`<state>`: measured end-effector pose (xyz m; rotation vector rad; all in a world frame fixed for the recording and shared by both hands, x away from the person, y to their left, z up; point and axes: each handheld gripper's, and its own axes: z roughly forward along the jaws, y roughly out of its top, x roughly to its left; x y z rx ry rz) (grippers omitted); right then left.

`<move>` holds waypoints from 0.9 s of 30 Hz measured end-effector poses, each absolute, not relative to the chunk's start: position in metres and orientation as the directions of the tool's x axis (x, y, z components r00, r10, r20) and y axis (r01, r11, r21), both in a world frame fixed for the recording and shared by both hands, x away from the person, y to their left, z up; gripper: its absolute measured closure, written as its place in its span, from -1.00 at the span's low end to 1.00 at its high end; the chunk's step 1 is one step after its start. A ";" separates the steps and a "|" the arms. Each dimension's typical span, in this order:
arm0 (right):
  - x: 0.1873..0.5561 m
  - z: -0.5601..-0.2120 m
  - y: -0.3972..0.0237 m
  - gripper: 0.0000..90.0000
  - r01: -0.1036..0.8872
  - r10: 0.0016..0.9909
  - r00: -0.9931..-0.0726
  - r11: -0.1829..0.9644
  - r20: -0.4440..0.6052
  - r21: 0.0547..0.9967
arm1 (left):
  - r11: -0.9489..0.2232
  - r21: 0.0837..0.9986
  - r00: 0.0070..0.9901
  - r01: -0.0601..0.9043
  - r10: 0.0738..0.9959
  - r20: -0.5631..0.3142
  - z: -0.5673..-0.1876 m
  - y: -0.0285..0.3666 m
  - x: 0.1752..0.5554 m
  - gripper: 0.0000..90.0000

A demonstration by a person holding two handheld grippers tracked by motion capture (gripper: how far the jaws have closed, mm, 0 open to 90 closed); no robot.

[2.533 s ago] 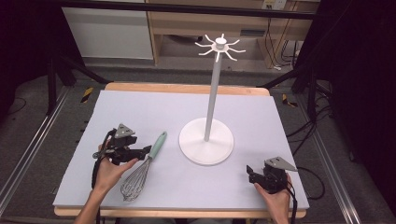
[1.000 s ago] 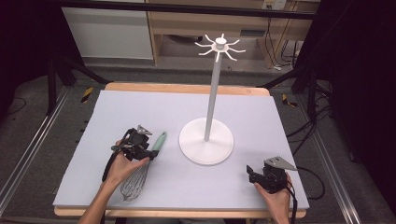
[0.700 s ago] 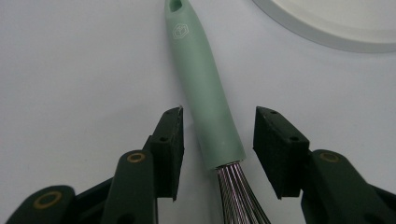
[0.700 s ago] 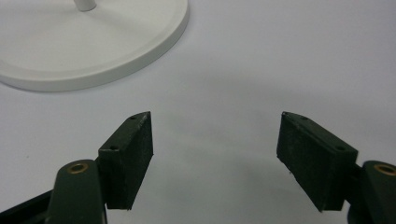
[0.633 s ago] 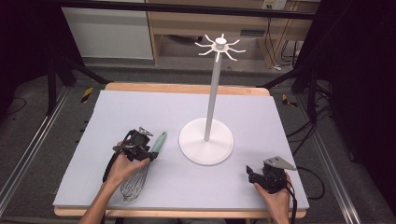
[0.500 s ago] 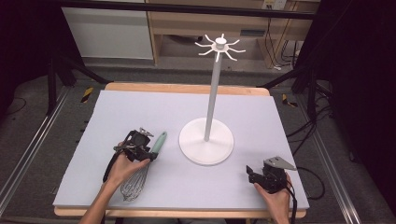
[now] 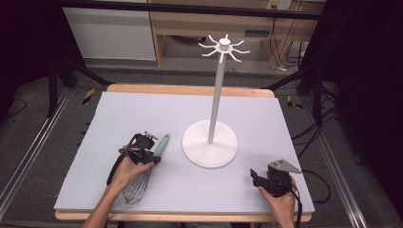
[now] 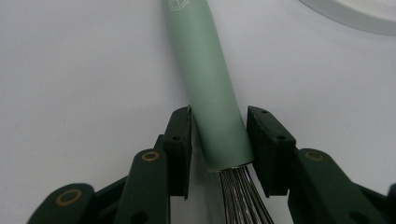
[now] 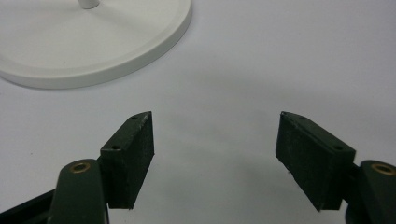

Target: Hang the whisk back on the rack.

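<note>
Your left gripper [image 7: 151, 153] has just been closing its jaws around the pale green handle of the wire whisk [image 8: 210, 84], which lies flat on the grey table mat [image 7: 142, 114], left of the white hook stand's round base [image 7: 210, 144]. Both pads sit against the handle. Your right gripper [image 9: 215, 158] rests released, jaws wide.

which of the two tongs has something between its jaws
The left tongs: their jaws, just closing, straddle the whisk at the wire end of its green handle. The right tongs stand wide open over bare mat, near the white stand.
</note>
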<state>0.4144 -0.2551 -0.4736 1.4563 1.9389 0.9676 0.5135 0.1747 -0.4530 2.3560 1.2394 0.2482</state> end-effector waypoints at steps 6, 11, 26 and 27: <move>0.415 -0.474 -0.255 -0.37 0.584 0.959 -0.284 0.167 0.007 0.795 | -0.474 0.464 0.563 0.748 0.824 -0.067 -0.453 0.175 0.515 0.39; 0.415 -0.474 -0.255 -0.37 0.586 0.958 -0.286 0.170 0.006 0.792 | -0.461 0.458 0.551 0.760 0.831 -0.077 -0.452 0.175 0.516 0.42; 0.415 -0.474 -0.255 -0.36 0.588 0.957 -0.291 0.169 0.012 0.791 | -0.465 0.455 0.556 0.759 0.827 -0.085 -0.444 0.175 0.513 0.51; 0.415 -0.474 -0.255 -0.36 0.588 0.957 -0.290 0.168 0.012 0.791 | -0.467 0.460 0.561 0.755 0.823 -0.086 -0.441 0.175 0.512 0.52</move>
